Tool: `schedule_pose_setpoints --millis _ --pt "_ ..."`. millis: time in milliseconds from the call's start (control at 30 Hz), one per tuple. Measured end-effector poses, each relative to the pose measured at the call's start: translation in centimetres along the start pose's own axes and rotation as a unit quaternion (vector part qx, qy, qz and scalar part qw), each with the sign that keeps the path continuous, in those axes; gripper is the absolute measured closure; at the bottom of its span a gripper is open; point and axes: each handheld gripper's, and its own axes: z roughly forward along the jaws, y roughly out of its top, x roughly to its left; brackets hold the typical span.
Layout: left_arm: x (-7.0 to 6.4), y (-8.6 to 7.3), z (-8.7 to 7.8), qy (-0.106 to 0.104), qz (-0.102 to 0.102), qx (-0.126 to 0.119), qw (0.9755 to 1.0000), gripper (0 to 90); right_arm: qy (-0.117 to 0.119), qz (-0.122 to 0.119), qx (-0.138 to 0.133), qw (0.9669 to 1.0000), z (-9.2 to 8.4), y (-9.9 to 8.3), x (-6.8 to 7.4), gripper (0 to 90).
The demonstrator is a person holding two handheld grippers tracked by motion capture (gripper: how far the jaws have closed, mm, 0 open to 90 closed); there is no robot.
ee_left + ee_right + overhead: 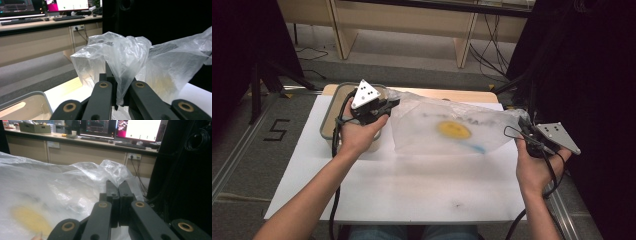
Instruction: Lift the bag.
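The left gripper [393, 103] has its jaws pressed together on a bunched corner of the translucent plastic bag [452, 130]; in the left gripper view the film is pinched between the two black jaws and rises above them in a crumpled peak [117, 57]. The right gripper [523, 129] is likewise clamped on the opposite end of the bag, and the right gripper view shows its jaws [117, 195] closed flat against each other with the film gathered at their tips. The bag is held stretched between the two grippers, above the far half of the white table surface [412, 185], spanning from about 10 o'clock to 3 o'clock of the sheet. The high view shows a yellow round shape [454, 130] with a blue streak inside or behind the bag; the right gripper view shows it as a blurred yellow patch [27, 217] at 8 o'clock. A shallow rounded tray [328, 125] sits at 9 o'clock of the bag, partly covered by the left hand [357, 135]; its rim appears at 7 o'clock in the left gripper view [37, 96]. Both gripper views show desks with monitors [140, 130] beyond the table.
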Motion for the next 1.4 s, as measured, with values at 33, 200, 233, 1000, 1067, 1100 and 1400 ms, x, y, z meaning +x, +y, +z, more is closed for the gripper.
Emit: schedule_pose_setpoints --millis 33,200,233,1000,1067,1100,1400 --pt "0.2 -0.1 0.3 0.003 -0.003 0.002 1.0 89.2 0.001 0.0 0.001 1.0 0.2 0.0 0.0 90.0" --pt "0.7 -0.3 1.2 0.017 0.0 0.008 0.9998 89.2 0.007 0.0 0.006 1.0 1.8 0.0 0.4 90.0" --pt "0.8 -0.4 1.3 0.018 0.0 0.01 0.9998 89.2 0.007 0.001 0.007 0.9999 2.0 0.0 0.5 90.0" --pt "2.4 -1.5 4.5 0.052 -0.004 0.042 0.9978 89.2 0.026 0.026 0.045 0.9983 5.4 -1.9 0.5 90.0" --pt "2.5 -1.7 4.7 0.052 -0.004 0.045 0.9976 89.2 0.027 0.03 0.047 0.9981 5.5 -2.1 0.5 90.0" --pt "2.5 -1.7 4.8 0.053 -0.004 0.046 0.9975 89.2 0.028 0.031 0.048 0.998 5.6 -2.2 0.6 90.0" --pt "2.6 -2.5 5.5 0.055 -0.005 0.061 0.9966 89.1 0.033 0.033 0.062 0.997 6.2 -2.9 0.7 89.9"
